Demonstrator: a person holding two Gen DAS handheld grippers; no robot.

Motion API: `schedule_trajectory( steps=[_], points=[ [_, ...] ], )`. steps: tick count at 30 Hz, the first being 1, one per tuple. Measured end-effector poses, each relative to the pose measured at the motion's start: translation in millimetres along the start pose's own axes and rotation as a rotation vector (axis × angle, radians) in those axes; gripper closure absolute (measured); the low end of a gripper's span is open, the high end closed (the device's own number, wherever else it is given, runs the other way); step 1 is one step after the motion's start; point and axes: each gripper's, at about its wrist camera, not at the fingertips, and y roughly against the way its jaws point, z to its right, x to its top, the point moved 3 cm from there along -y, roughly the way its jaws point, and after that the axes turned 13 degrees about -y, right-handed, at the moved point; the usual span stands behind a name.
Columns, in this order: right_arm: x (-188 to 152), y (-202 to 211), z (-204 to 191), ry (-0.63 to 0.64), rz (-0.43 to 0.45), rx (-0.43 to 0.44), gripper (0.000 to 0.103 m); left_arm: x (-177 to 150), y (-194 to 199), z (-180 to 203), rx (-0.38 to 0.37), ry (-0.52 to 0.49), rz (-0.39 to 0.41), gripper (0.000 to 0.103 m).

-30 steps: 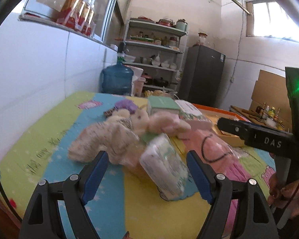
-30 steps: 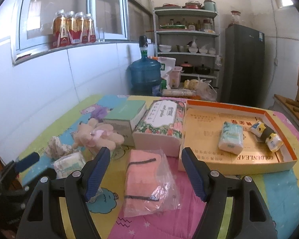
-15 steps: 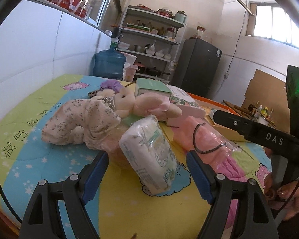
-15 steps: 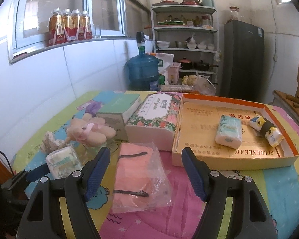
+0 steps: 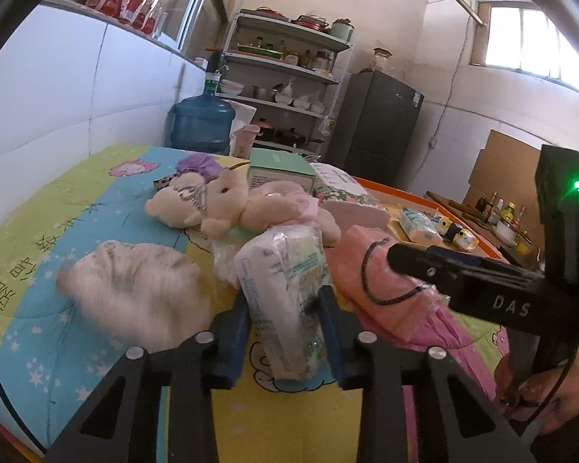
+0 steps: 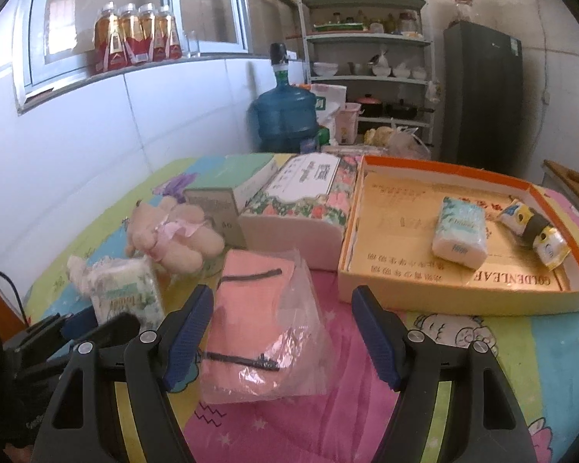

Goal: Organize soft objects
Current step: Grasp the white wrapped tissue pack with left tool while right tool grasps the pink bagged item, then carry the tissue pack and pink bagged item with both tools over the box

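Note:
My left gripper (image 5: 285,316) is closing, and its blue pads press both sides of a plastic-wrapped tissue pack (image 5: 281,281) standing on the mat. The right wrist view shows the same pack (image 6: 125,293) at the left. My right gripper (image 6: 283,332) hangs open just above a pink cloth in a clear bag (image 6: 258,324), with nothing gripped. A cream plush toy (image 5: 231,204) lies behind the pack. Left of the pack sits a blurred floral cloth bundle (image 5: 135,289). An orange-rimmed cardboard tray (image 6: 463,297) at the right holds another tissue pack (image 6: 459,231) and small yellow-and-black packets (image 6: 532,227).
A green tissue box (image 6: 227,189) and a floral tissue box (image 6: 305,189) stand behind the pink bag, left of the tray. The white wall runs along the mat's left side. A blue water jug (image 6: 285,115), shelves and a dark fridge (image 6: 482,96) stand beyond the far edge.
My left gripper moved in on the tissue pack and its jaws closed from wide open onto the pack's sides. The right gripper sank slightly over the pink bag and stayed open.

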Motion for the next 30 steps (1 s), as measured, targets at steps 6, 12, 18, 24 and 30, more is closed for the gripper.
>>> schedule_trajectory(
  steps=[6,12,18,24,30],
  points=[
    [-9,-3,-3,0.010,-0.034,0.038,0.027,2,3,5,0.000,-0.021,0.021,0.076],
    [-15,-6,-12,0.013,-0.076,0.087,0.048,4,9,2,0.006,-0.024,0.034,0.077],
    [-13,0,-14,0.000,-0.079,0.098,0.077,7,16,2,-0.001,-0.033,0.047,0.079],
    [-8,11,-16,-0.008,-0.045,0.100,0.078,17,22,4,-0.004,-0.058,0.067,0.081],
    [0,26,-17,-0.006,-0.002,0.086,0.078,20,20,6,-0.032,-0.076,0.058,0.085]
  ],
)
